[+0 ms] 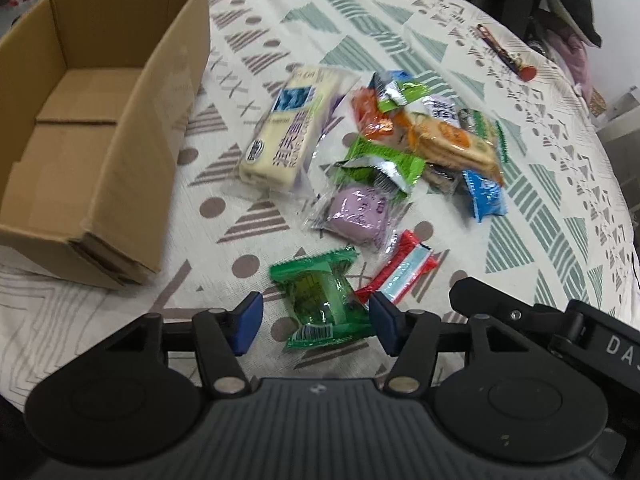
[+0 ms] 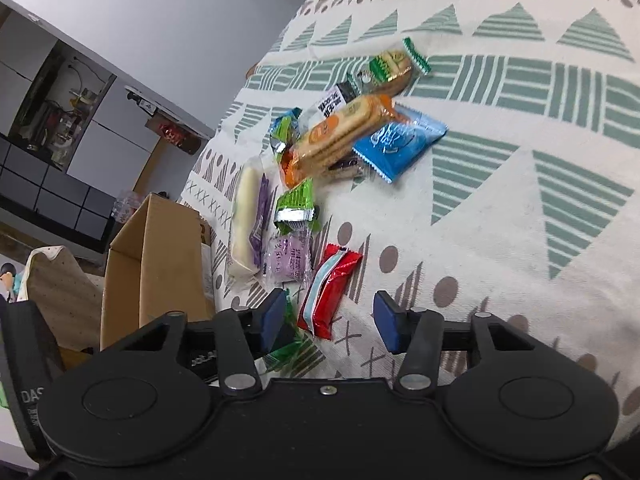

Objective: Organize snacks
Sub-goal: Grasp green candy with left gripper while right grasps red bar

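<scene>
The left hand-held gripper [image 1: 316, 326], fingers apart, straddles the green translucent plastic snack packet [image 1: 320, 300] near the open brown cardboard box [image 1: 132, 128]. Closing squarely across its middle should avoid slipping; the right hand-held gripper [image 2: 326, 322] hangs open nearby.

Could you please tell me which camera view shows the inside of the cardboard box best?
The left wrist view: it looks down into the box, showing its bare floor and inner walls. The right wrist view shows only an outer side and top edge of the box, not its floor.
</scene>
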The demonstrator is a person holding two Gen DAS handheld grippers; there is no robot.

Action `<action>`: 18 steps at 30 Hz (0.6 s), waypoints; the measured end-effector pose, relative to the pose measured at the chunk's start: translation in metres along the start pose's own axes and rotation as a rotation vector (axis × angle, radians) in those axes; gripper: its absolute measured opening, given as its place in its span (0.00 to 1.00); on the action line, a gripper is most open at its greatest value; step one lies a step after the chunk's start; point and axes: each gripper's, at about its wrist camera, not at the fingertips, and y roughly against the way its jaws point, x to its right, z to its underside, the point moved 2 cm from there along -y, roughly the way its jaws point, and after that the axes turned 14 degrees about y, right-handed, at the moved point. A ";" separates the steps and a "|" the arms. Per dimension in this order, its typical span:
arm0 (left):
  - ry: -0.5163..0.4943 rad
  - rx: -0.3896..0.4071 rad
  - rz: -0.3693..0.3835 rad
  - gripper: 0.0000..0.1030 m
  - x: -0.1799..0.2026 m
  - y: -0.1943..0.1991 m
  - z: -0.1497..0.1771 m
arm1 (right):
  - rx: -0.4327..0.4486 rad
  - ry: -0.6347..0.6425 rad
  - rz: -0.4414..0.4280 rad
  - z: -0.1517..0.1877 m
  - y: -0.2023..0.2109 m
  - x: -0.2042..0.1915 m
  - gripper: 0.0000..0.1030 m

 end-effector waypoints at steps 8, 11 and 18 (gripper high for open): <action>-0.009 0.007 -0.001 0.39 -0.003 -0.011 -0.002 | -0.036 -0.001 0.010 -0.003 -0.021 -0.001 0.42; -0.015 0.017 0.005 0.36 -0.004 -0.009 -0.004 | -0.044 0.007 0.025 -0.005 -0.030 -0.004 0.42; -0.046 0.062 0.006 0.33 -0.007 0.005 -0.009 | -0.044 0.020 0.056 -0.009 -0.042 -0.013 0.42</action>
